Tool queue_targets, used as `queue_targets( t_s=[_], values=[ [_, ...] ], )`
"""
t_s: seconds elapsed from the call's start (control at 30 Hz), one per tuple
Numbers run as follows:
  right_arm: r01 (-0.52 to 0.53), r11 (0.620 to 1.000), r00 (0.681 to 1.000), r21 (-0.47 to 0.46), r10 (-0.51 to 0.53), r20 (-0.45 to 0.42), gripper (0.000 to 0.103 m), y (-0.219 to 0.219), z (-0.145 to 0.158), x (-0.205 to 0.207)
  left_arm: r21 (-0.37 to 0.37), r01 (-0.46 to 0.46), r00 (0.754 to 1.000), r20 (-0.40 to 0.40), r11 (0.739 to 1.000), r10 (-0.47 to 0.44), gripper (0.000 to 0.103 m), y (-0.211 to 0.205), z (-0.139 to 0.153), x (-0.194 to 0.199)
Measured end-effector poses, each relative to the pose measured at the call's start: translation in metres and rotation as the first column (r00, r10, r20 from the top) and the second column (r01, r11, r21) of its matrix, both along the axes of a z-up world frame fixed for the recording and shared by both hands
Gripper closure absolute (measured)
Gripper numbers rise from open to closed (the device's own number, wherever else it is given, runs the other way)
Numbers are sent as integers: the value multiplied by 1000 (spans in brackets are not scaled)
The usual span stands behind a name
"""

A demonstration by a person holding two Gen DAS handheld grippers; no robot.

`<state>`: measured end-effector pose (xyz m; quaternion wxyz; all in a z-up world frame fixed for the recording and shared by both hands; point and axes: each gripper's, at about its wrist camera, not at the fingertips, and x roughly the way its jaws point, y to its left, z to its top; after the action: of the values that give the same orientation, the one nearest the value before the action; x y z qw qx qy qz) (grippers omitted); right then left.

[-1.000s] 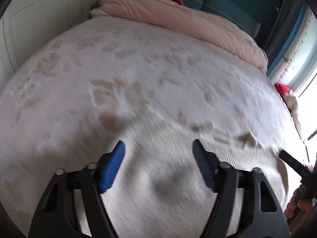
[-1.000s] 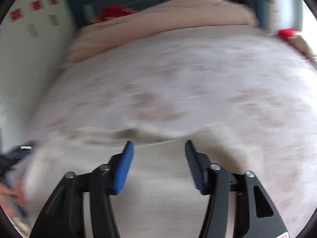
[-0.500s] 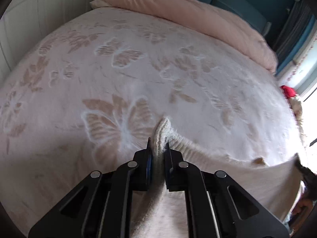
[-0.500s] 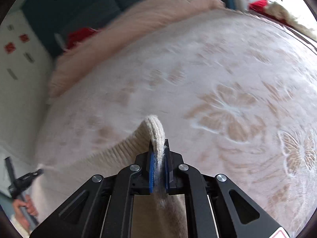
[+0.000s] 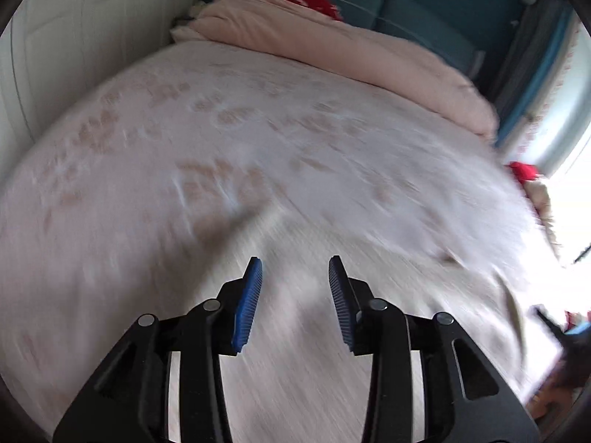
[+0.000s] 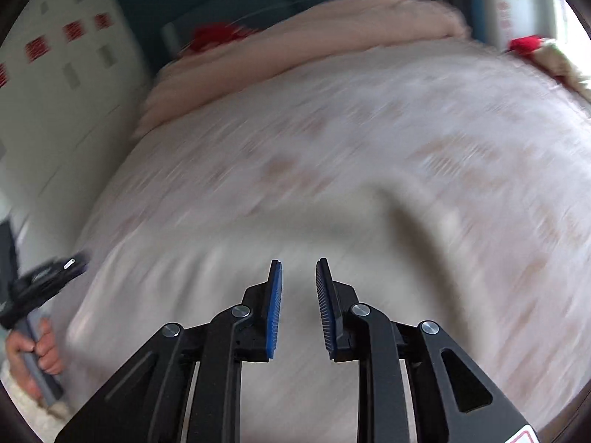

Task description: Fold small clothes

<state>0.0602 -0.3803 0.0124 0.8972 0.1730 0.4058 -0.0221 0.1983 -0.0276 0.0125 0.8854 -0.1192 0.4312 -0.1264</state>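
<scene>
A bed (image 5: 155, 170) covered in a pale pink spread with faint tan butterfly shapes fills both views. A cream knitted garment (image 6: 236, 258) lies flat on it directly beneath and ahead of the gripper. A rolled peach duvet (image 5: 332, 59) lies across the far end.

Left gripper (image 5: 295, 264) angled downward over the bed (image 5: 147, 184), jaws opening, blue pads (image 5: 248, 302) apart with nothing pinched between them. Right gripper (image 6: 298, 265) likewise tilted down toward the bed, jaws opening to a narrower gap, pads clear of any cloth. In the right wrist view the person's left hand (image 6: 35, 354) wraps the left gripper's handle off the bed's near left edge; both views motion-blurred.
</scene>
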Motion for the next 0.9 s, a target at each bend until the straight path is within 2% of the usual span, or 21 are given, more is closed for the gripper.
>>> queue_targets(
  t_s=[0.07,0.13,0.17,0.2,0.23,0.3,0.33,0.4,0.47,0.53,0.57,0.63,0.7,0.8,0.83,0.9],
  values=[
    [-75,997,996,-7,74,-55,82,38,-23,-19,-33,36,999,-36,999,-37,67,-8,-12,-35],
    [-104,993,990,-61,98,-102,86,54,-43,-30,28,62,996,-72,998,-60,67,-16,-33,-57],
    [-106,990,991,-93,98,-89,89,56,-52,-38,66,68,991,-122,995,-60,67,-20,-52,-63],
    [-101,991,993,-87,95,-75,90,53,-52,-42,69,59,989,-141,996,-49,66,-17,-64,-66],
    [-84,995,993,-60,79,-83,90,49,-48,-43,47,50,993,-106,998,-45,65,-11,-68,-72],
    [-41,999,995,36,44,-86,84,44,-29,-45,64,42,994,-104,997,-35,67,-8,-63,-72],
    [-60,997,996,52,63,-59,84,50,-18,-47,71,43,993,-112,997,-35,67,-8,-60,-72],
    [-103,994,994,25,104,-30,84,72,-6,-46,71,30,993,-118,997,-22,66,-7,-54,-74],
    [-162,987,986,4,162,-48,84,93,-14,-41,72,19,991,-136,997,-9,66,-7,-57,-75],
    [-199,980,970,-6,196,-146,84,108,-44,-29,88,24,991,-136,996,-11,66,-6,-63,-77],
    [-202,979,964,-42,191,-186,84,115,-58,-26,108,34,992,-123,994,-21,66,-9,-63,-79],
    [-192,979,971,-67,179,-158,82,122,-47,-31,132,46,992,-125,990,-29,66,-10,-61,-82],
    [-209,978,973,-21,205,-104,83,124,-25,-33,127,46,990,-138,991,-28,65,-8,-56,-83],
    [-156,984,985,-86,148,-90,84,106,-12,-35,60,-7,989,-146,998,16,65,10,-46,-89],
    [-111,989,990,-95,101,-102,84,90,-14,-37,48,-45,989,-139,998,51,64,21,-44,-91],
    [50,994,991,-96,-61,-121,84,42,-19,-56,26,-83,984,-154,996,86,64,38,-47,-92]
  ],
)
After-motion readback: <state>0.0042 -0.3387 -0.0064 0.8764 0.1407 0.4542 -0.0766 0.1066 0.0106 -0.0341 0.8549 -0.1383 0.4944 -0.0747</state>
